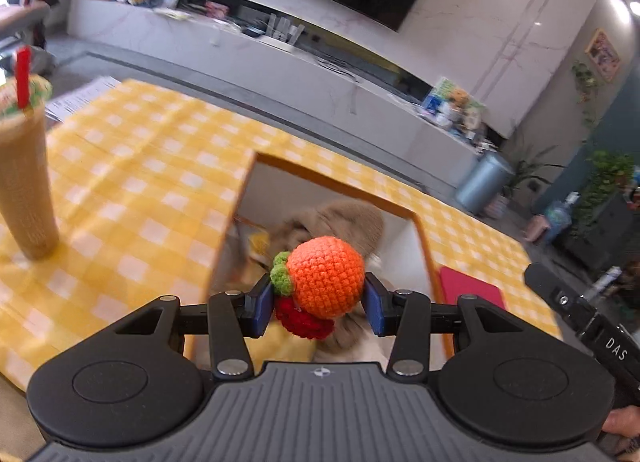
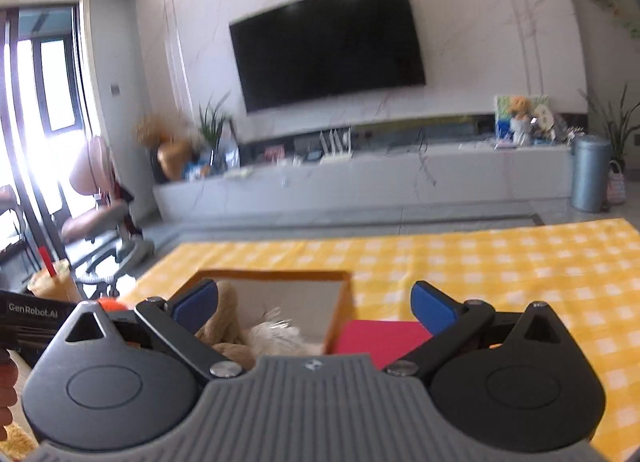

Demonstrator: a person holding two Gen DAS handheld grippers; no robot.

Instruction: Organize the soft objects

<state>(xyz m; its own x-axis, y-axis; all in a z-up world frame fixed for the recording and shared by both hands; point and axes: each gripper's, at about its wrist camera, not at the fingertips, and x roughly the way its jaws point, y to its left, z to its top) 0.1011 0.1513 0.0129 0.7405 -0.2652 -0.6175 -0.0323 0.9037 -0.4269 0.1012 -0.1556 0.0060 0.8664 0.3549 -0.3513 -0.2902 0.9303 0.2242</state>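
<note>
My left gripper [image 1: 320, 302] is shut on a crocheted orange fruit [image 1: 325, 277] with a green leaf and a red knitted ball hanging under it. It hovers over an open box [image 1: 244, 198] with orange rims and white walls. Inside lie a brown plush toy [image 1: 340, 222] and other blurred soft things. In the right wrist view my right gripper [image 2: 316, 300] stands wide open with nothing between its blue pads. It is above the near side of the same box [image 2: 340, 302], where the brown plush [image 2: 224, 326] and a white fluffy toy [image 2: 276, 336] show.
The table wears a yellow checked cloth [image 1: 140, 190]. A tall drink cup with a red straw [image 1: 24, 182] stands at the left. A flat pink-red pad [image 1: 472, 290] lies right of the box. Papers [image 1: 84, 96] sit at the far table edge. Beyond are a TV wall and cabinet.
</note>
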